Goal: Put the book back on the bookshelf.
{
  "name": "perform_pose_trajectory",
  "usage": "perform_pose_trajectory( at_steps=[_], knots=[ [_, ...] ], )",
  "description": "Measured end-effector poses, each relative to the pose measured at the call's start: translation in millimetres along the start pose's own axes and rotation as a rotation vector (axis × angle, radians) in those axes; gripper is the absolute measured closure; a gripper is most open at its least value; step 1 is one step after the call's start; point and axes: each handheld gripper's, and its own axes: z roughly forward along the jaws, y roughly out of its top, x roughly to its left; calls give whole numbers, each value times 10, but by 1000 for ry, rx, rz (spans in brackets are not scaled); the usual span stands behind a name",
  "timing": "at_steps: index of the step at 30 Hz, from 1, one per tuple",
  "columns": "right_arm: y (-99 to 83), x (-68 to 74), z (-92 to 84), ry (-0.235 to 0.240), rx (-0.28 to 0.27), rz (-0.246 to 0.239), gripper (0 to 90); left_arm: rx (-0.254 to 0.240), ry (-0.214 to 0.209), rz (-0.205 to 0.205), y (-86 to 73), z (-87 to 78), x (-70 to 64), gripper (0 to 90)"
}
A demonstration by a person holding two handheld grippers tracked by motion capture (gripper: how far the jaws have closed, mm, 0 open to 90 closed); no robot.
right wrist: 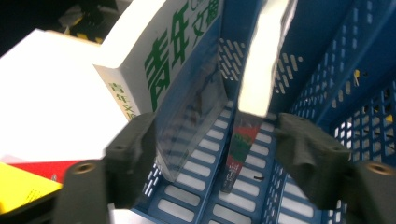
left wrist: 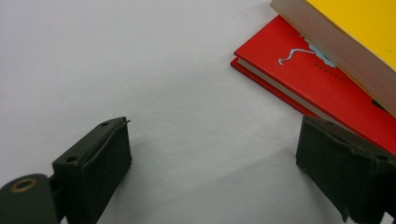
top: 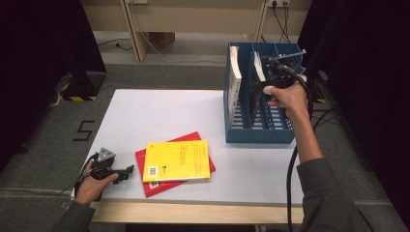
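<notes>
Nearest to us, the left gripper (top: pixel 126 172) rests on the white table (top: pixel 145 113), its jaws spread wide with nothing between them. It points at the stack just beside it, which suggests it is parked ready for the next pick.

That stack is a yellow book (top: pixel 178 160) lying flat on a red book (top: pixel 159 186); the yellow one sits slightly askew, leaving red edges exposed at the near and left sides. We judge these two remain to be filed.

Farther off, the right gripper (top: pixel 267 72) is held over the blue file rack (top: pixel 258 130) at the far right of the table. Its jaws stand wide and empty, straddling a thin book (right wrist: pixel 261 70) that stands upright in the middle compartment without touching the pads (right wrist: pixel 306 149). The book is supported by the rack dividers alone, so we take it as released.

A thicker white book (right wrist: pixel 154 56) stands in the adjoining compartment, leaning on its divider.
</notes>
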Motion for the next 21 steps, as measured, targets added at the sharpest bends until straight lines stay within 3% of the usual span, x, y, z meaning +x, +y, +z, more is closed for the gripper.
perform_pose_trajectory(
  at_steps=[2,5,8,15,21],
  knots=[
    [-57,-1,-22,-8,0,3,214,0,0,0,0,0,0,92],
    [-121,-3,-66,-5,-7,11,213,0,0,0,0,0,0,92],
    [-238,-45,-145,23,-29,37,196,-1,0,0,-1,0,0,92],
    [-431,-57,-210,41,-48,19,189,-1,0,0,-1,0,0,92],
    [-565,15,-256,66,-55,4,188,1,1,2,-1,-1,1,92]
  ],
)
